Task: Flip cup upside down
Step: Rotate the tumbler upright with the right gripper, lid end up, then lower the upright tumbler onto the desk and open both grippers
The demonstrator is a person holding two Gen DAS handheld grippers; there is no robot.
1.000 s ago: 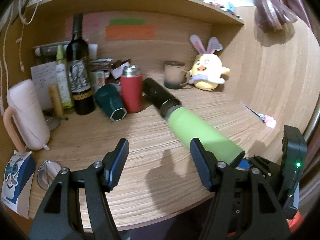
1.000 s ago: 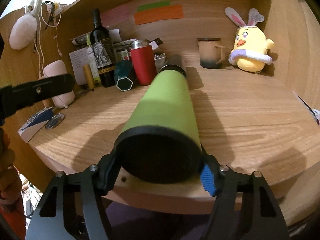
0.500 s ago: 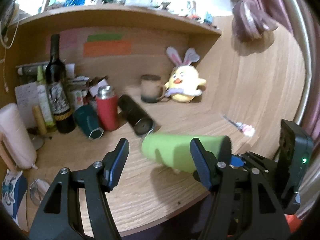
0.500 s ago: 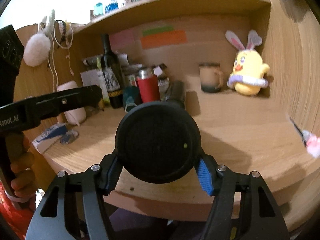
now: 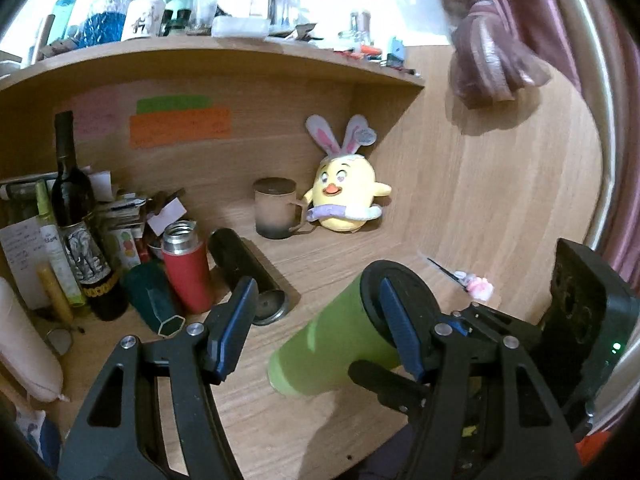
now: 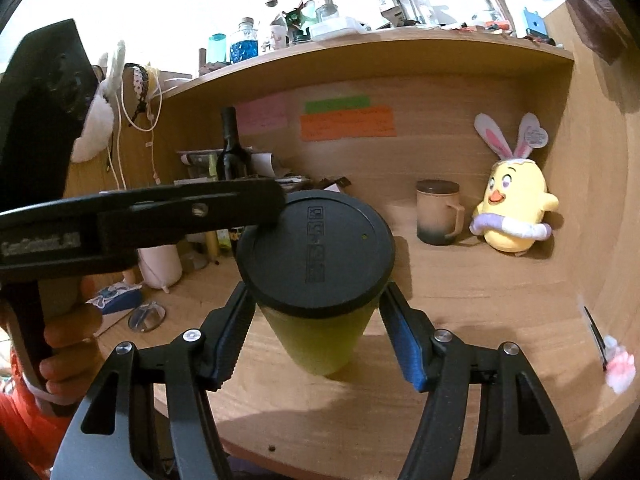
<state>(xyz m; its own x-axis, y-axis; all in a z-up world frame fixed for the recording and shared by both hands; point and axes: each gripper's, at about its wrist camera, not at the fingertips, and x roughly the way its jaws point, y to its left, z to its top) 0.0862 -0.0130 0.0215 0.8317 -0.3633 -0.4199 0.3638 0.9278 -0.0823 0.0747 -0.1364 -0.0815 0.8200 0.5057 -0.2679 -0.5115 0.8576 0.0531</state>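
Observation:
The green cup (image 6: 320, 332) is a tall tumbler with a black base (image 6: 316, 256). My right gripper (image 6: 316, 336) is shut on its body and holds it above the desk, black base up and toward the camera, mouth pointing down. In the left wrist view the green cup (image 5: 324, 356) is tilted, its mouth low over the desk and its black base at the upper right. My left gripper (image 5: 316, 324) is open and empty, just left of the cup. A black cylinder (image 5: 244, 268) that was joined to the cup lies on the desk behind.
At the back left stand a wine bottle (image 5: 76, 216), a red flask (image 5: 186, 268), a dark green cup (image 5: 154, 300) and papers. A brown mug (image 5: 276, 214) and a yellow plush chick (image 5: 344, 196) sit at the back. A pink-tipped pen (image 5: 460, 278) lies right. The desk edge is near.
The right gripper lifted the green cup off the black cylinder and turned it from lying flat to base up, mouth down. The left gripper stayed open and rose alongside.

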